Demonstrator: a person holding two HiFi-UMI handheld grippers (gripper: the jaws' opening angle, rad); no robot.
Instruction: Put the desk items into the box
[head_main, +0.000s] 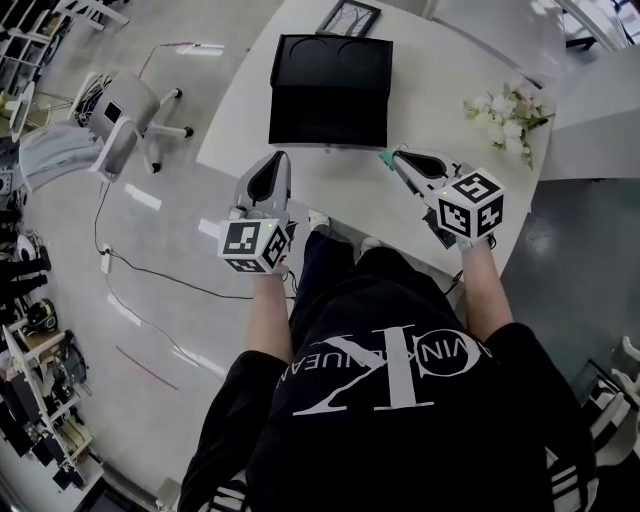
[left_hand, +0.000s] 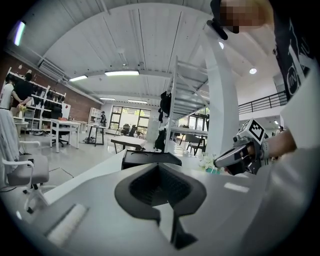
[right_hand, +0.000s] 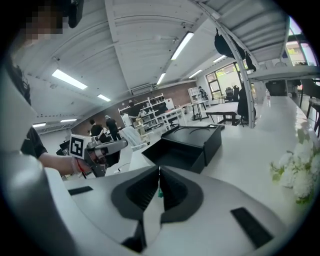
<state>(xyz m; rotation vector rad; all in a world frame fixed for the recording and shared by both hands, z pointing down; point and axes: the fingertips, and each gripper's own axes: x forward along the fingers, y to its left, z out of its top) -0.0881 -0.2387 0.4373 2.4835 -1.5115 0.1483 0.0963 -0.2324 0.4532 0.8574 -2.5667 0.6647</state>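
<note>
Pinching a small green item (right_hand: 160, 193) between its jaws, the right gripper (head_main: 387, 158) hovers over the desk (head_main: 440, 70). The left gripper (head_main: 284, 158) is pressed together, empty. Just ahead of both sits the open black box (head_main: 330, 90).

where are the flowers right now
In the head view the white flowers lie near the desk's right edge, to the right of the black box and ahead of the right gripper.

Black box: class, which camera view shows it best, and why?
The head view: it looks down on the whole black box, lying open on the white table. The left gripper view catches only a low, side-on sliver; the right gripper view shows it obliquely.
</note>
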